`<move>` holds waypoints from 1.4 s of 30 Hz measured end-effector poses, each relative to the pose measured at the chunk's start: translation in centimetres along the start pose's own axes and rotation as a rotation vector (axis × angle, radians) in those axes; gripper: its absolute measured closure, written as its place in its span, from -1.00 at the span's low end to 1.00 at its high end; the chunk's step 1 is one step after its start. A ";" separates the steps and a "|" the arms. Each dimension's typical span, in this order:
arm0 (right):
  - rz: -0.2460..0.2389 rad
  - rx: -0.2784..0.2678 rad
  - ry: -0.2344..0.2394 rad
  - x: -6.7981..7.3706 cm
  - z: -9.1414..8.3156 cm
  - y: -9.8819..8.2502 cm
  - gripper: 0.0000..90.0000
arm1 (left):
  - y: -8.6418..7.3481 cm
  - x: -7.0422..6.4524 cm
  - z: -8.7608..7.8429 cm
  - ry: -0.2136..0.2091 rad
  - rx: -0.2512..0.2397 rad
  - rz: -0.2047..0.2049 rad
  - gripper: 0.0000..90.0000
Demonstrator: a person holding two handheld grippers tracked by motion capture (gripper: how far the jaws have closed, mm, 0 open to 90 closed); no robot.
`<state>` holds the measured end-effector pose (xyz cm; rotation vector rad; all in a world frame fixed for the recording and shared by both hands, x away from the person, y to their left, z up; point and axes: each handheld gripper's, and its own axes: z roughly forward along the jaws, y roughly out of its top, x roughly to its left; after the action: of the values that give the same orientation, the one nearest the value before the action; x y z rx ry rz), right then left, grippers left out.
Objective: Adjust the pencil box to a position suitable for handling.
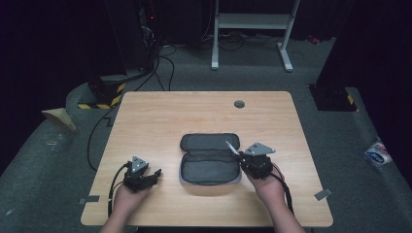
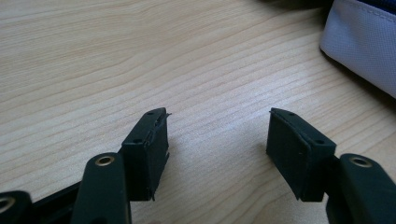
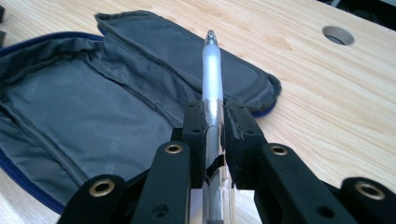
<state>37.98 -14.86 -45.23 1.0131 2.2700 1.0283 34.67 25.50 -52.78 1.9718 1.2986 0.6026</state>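
Right gripper view showed the right gripper (image 3: 214,122) clamped on a pen (image 3: 212,70) above the open case (image 3: 84,112), not yet stowed by appearance; left gripper (image 2: 217,140) gaped empty.

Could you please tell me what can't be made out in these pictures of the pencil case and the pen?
- Rear end of the pen: in the right gripper view the right tongs and the bottom edge hide it.
- Pencil case: the left gripper view's top and right edges cut it to a pale corner.
- Case's inside: too small and dim in the high view to tell any contents.
- Left tongs: small in the high view; their open gap is hard to read there.
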 end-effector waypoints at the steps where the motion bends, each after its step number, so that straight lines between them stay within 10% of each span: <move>1: -0.008 -0.001 0.005 0.1 0.1 0.2 0.74 | 0.0 0.0 0.0 0.000 0.000 0.000 -0.14; 42: -0.132 0.026 0.124 5.0 3.7 3.2 0.74 | 0.0 0.0 0.0 -0.003 -0.004 -0.002 -0.15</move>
<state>38.59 -7.92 -45.51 0.8171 2.4205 1.0342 34.70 25.46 -52.80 1.9678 1.2964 0.6007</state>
